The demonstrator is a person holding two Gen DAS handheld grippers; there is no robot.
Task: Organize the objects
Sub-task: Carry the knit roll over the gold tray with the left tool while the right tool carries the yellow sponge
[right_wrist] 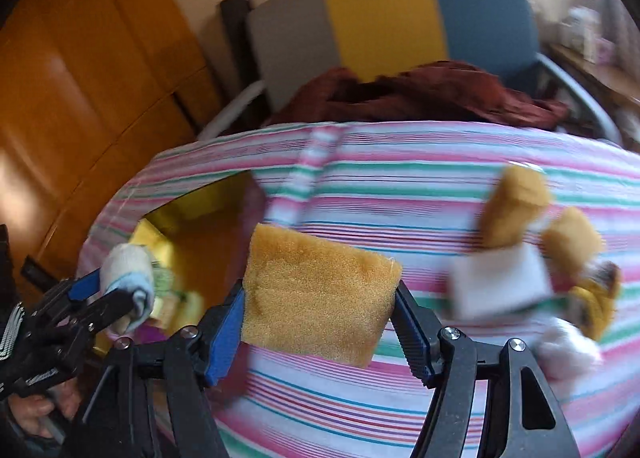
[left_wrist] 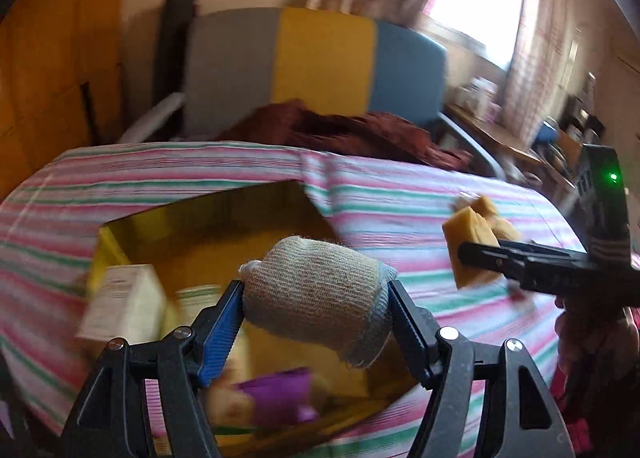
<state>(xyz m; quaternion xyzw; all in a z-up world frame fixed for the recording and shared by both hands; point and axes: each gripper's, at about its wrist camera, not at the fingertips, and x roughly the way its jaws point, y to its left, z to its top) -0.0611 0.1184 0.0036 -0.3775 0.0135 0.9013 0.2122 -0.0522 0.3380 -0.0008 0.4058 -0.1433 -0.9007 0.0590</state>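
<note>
Left wrist view: the left tongs are closed across a rolled bandage, pads pressing both ends, jaws standing wide because the roll is wide. It hangs just above the open cardboard box on the striped bed cover, with a white carton and a purple packet inside, below the tongs. That roll looks light and squashy, so a hold across the ends should keep it from unwinding. Off to the right, the right tongs carry a sponge. Right wrist view: the right tongs pinch that yellow-brown sponge by its two side edges, jaws about half spread; soft, airy, easy to crush, best held lightly at the middle. Further right on the bed lie more sponge pieces and a white block, blurred. The box sits left of the tongs.
</note>
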